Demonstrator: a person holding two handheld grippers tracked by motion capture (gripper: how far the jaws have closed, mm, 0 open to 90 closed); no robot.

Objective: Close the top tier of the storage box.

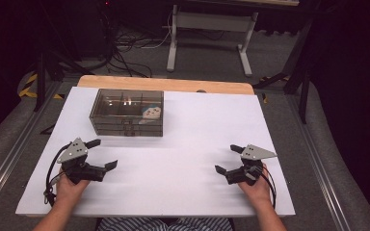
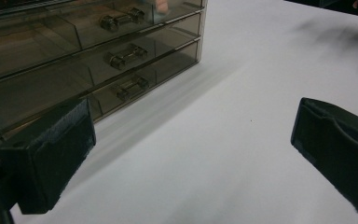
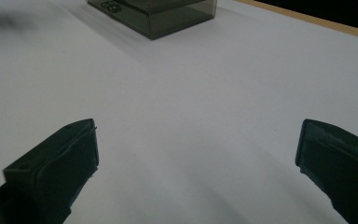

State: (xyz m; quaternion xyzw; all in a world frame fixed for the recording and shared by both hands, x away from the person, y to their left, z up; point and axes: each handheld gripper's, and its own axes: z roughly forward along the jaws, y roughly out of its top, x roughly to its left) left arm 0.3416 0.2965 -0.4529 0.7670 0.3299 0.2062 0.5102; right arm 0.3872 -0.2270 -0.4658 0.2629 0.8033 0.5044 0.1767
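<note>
A smoky transparent drawer box [image 1: 127,112] stands on the white table top [image 1: 188,144], toward the back left. It has three stacked drawers with small handles [image 2: 126,56] on its front, all pushed in. Something small and white with pink marks [image 1: 151,113] lies inside at the right. My left gripper [image 1: 102,155] is held open low over the table, just in front of the box's left end, with nothing between its jaws. My right gripper [image 1: 228,160] is open too, near the front right of the table, far from the box [image 3: 158,11].
A wooden strip [image 1: 166,84] edges the table's far side. Beyond it are a white desk frame [image 1: 209,36] and loose cables [image 1: 125,53] on the floor. Dark stands flank the table at both sides.
</note>
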